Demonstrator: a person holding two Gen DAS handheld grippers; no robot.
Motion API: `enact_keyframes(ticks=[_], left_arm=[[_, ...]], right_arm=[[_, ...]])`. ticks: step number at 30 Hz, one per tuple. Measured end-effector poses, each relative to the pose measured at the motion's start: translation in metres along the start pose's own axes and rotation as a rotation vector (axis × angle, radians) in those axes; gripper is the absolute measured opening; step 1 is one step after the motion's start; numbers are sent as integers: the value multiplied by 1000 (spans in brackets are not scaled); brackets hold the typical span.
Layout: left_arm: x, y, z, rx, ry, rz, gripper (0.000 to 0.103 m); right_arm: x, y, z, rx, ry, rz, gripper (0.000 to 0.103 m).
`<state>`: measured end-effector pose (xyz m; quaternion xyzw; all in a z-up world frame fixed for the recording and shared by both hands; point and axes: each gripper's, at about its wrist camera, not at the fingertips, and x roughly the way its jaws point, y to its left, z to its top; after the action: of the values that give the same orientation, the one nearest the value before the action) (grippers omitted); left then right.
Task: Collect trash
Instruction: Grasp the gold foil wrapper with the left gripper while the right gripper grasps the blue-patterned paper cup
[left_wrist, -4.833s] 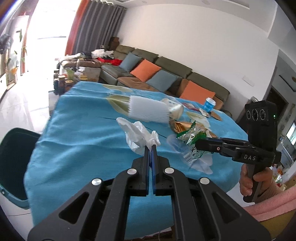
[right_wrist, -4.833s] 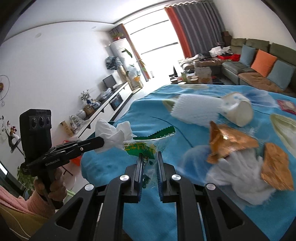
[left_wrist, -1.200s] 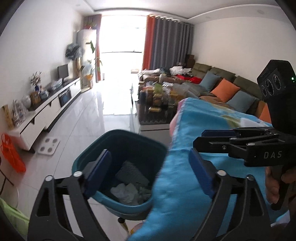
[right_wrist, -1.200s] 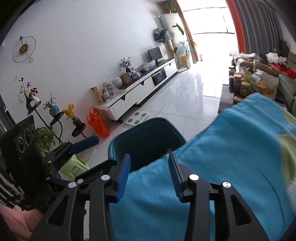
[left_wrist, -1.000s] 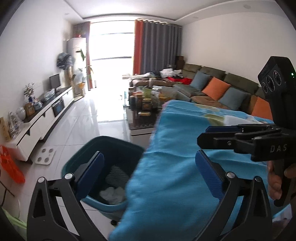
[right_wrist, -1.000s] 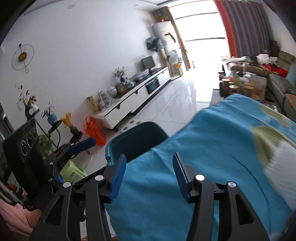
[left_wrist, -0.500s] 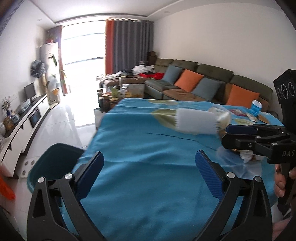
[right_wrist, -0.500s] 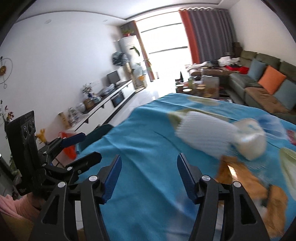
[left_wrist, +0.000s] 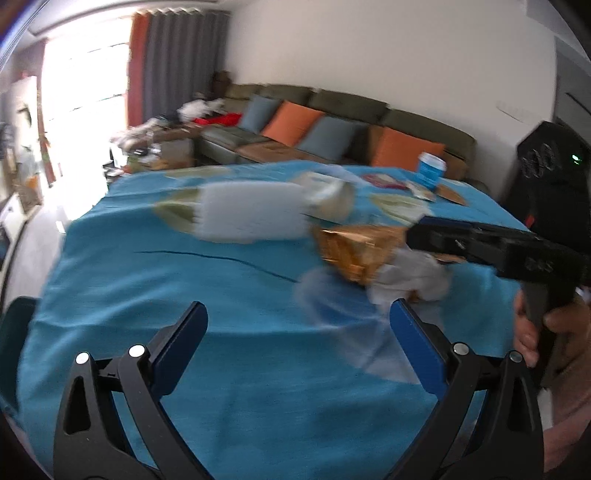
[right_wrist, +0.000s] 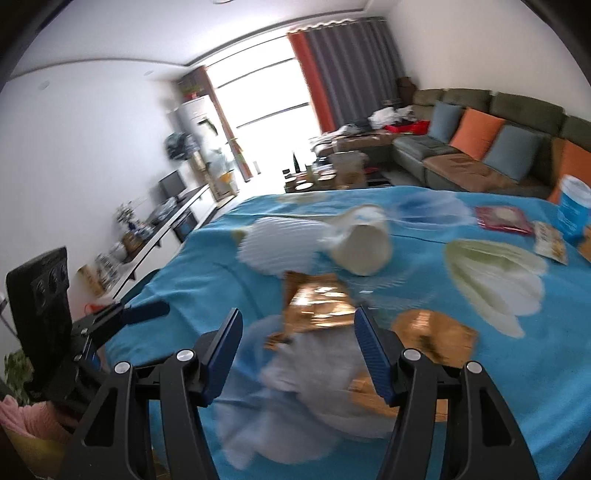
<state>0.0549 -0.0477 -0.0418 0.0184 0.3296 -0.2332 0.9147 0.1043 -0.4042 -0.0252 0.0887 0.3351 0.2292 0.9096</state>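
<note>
Bin drop done, I've swung both back to the bench: left gripper (left_wrist: 297, 330) and right gripper (right_wrist: 297, 338) spread, empty, gold wrapper (right_wrist: 317, 302) just ahead.

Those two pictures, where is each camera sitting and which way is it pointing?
Left wrist view: it sits on the left gripper, looking over the blue-clothed table toward the sofa; its own open fingers and the right hand holding the right gripper show.
Right wrist view: it sits on the right gripper, looking across the table at the window; its own open fingers and the left gripper show.
Shared: the gold wrapper, paper cup and sofa.
</note>
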Motion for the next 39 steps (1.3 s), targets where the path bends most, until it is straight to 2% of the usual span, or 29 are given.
enact_keyframes(ticks=[6,12,17,21,25,33,39], left_arm=[[29,-33,7,38,59,-125,97],[62,-54,19,67,115,-141,95],[68,-33,34,-19,119,-177,92],[73,-17,43,-80,123,-176,86],[78,-10,46,-98,158,-174,79],[103,4,57,-180,233,-259,62],[121,11,59,-246,273,-313,56]], right_arm=[[-4,-33,-3,67,-11,-38,60],[-9,-50,-8,104,-10,-56,60],[-13,-68,-14,142,-8,-77,60],[-13,-76,-16,172,-4,-73,60],[-8,-72,-7,144,-7,-55,60],[14,-61,17,92,10,-8,60],[28,-57,38,55,31,7,60]])
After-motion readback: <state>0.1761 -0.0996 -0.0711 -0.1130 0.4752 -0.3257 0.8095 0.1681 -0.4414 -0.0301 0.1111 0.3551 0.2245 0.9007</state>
